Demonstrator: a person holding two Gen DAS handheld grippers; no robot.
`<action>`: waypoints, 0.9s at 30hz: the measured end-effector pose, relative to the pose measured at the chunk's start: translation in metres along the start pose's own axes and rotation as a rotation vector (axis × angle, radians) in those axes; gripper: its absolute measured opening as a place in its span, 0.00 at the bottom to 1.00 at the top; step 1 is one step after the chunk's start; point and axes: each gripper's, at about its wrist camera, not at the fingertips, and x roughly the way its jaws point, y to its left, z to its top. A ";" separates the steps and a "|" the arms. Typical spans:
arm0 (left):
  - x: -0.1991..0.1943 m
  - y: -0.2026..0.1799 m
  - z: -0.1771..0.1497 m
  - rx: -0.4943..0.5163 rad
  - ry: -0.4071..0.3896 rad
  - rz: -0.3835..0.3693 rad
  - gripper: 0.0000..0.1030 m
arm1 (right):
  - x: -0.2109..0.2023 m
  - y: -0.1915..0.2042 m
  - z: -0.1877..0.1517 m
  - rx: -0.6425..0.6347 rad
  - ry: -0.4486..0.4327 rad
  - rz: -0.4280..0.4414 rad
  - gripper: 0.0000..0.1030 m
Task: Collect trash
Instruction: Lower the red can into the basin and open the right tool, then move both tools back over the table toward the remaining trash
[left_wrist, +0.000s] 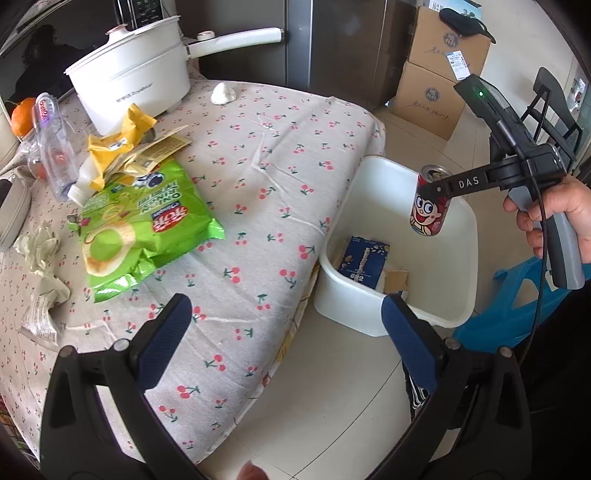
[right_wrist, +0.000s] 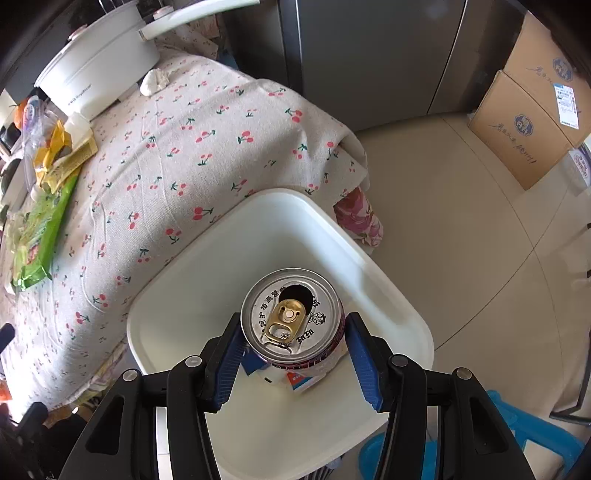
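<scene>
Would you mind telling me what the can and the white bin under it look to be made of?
The can: metal, likely aluminium, judging by its shiny silver top and gold pull tab, with a printed red wall. The white bin: probably plastic, smooth and slightly glossy, with a thin moulded rim and rounded corners.

Both grippers are built from glossy black plastic arms dotted with silver screw heads; the left gripper and right gripper carry dark blue ribbed pads. "DAS" is printed in white — a grey handle, black cable and bare-skinned right hand are seen.
</scene>
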 end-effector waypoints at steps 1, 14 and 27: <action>-0.002 0.003 -0.001 -0.006 -0.003 0.008 0.99 | 0.003 0.002 0.001 -0.002 0.007 -0.002 0.54; -0.018 0.029 -0.014 -0.046 -0.023 0.070 0.99 | -0.033 0.032 0.000 -0.046 -0.094 0.028 0.74; -0.047 0.110 -0.013 -0.194 -0.085 0.217 0.99 | -0.099 0.080 0.007 -0.147 -0.358 0.091 0.85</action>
